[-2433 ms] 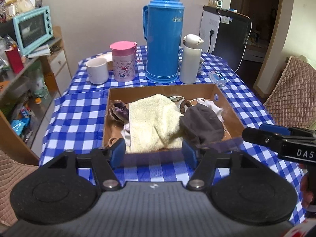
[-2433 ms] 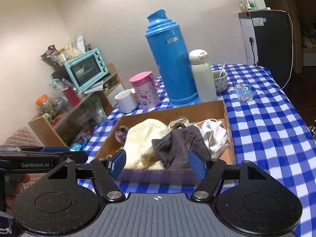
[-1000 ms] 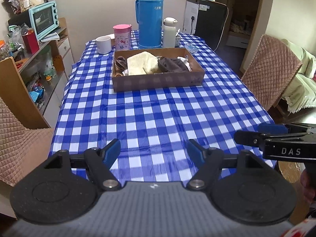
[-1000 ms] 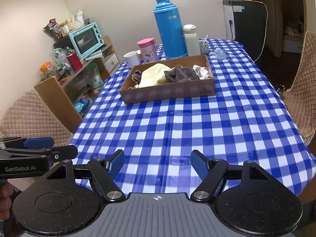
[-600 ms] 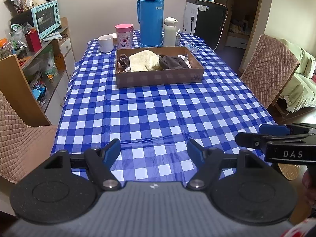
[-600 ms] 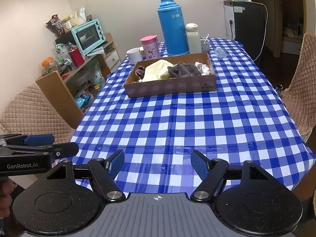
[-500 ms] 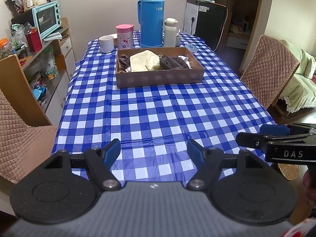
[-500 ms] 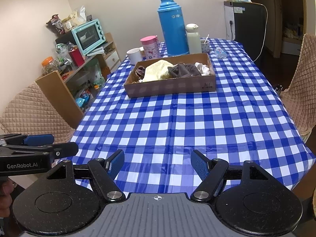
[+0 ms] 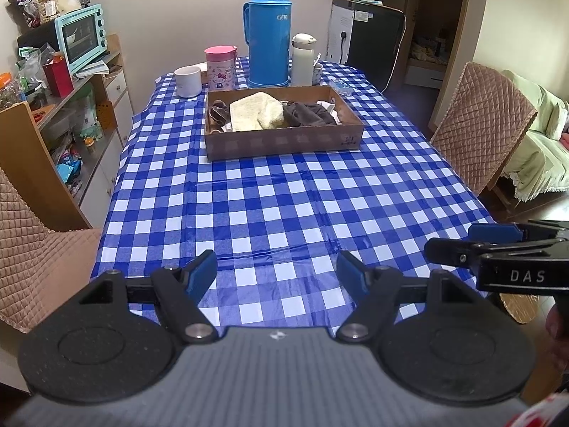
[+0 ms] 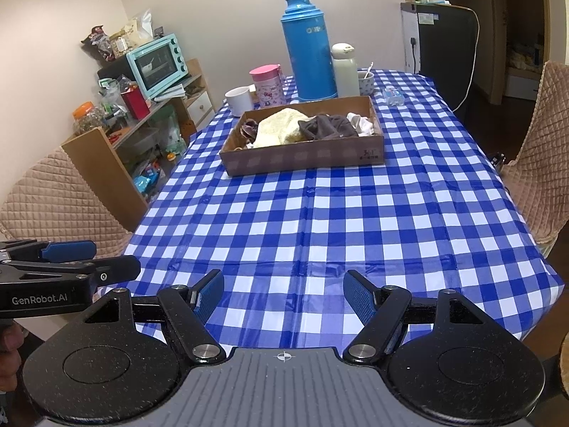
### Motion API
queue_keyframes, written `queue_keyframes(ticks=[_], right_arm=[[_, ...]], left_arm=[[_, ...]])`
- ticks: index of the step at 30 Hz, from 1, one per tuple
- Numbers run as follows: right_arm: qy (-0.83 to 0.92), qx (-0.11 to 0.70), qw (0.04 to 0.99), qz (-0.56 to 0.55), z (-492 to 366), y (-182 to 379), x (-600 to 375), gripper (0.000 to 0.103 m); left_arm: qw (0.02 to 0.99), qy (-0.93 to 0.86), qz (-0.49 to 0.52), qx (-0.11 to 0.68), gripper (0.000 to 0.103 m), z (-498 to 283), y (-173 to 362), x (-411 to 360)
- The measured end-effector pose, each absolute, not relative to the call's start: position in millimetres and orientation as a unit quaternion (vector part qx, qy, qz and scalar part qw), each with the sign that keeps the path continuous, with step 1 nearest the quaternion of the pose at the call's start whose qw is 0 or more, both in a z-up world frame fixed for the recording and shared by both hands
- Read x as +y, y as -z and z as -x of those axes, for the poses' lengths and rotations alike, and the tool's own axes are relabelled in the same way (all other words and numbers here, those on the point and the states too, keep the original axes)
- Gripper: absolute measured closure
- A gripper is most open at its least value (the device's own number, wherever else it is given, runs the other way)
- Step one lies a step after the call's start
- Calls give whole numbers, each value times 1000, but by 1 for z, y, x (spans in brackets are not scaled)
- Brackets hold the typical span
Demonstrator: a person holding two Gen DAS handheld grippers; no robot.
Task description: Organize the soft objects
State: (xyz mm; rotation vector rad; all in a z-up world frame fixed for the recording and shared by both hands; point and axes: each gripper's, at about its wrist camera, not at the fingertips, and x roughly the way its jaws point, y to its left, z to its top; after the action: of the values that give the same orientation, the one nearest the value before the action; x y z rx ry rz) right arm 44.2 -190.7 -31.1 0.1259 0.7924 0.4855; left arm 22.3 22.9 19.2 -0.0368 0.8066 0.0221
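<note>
A shallow cardboard box [image 9: 284, 140] [image 10: 306, 158] stands on the far half of the blue checked table. In it lie a pale yellow towel [image 9: 254, 114] [image 10: 279, 128], a dark grey cloth [image 9: 306, 114] [image 10: 325, 126], a white cloth [image 10: 361, 122] and a small brown item [image 9: 215, 112]. My left gripper [image 9: 277, 270] hovers open over the near table edge, nothing between its blue pads. The right gripper [image 10: 284, 284] is open too and empty, also at the near edge, far from the box. Each gripper shows in the other's view, the right gripper [image 9: 498, 249] and the left gripper [image 10: 67, 259].
Behind the box stand a tall blue thermos [image 9: 268, 35], a white flask [image 9: 302, 58], a pink cup [image 9: 218, 67] and a white mug [image 9: 188, 80]. Quilted chairs [image 9: 476, 121] [image 10: 53, 192] flank the table. A cluttered shelf with a teal oven [image 9: 81, 37] lines the left wall.
Both grippers have drawn back from right over the box to the near end of the table; in the last half second they hold nearly still. Both stay open and empty.
</note>
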Motion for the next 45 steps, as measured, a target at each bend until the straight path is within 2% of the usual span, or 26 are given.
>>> queue_keyframes(ticks=[45], right_arm=[[-230, 385, 891, -65, -53, 33, -198, 29]], left_arm=[[920, -7, 15, 393, 31, -27, -20, 16]])
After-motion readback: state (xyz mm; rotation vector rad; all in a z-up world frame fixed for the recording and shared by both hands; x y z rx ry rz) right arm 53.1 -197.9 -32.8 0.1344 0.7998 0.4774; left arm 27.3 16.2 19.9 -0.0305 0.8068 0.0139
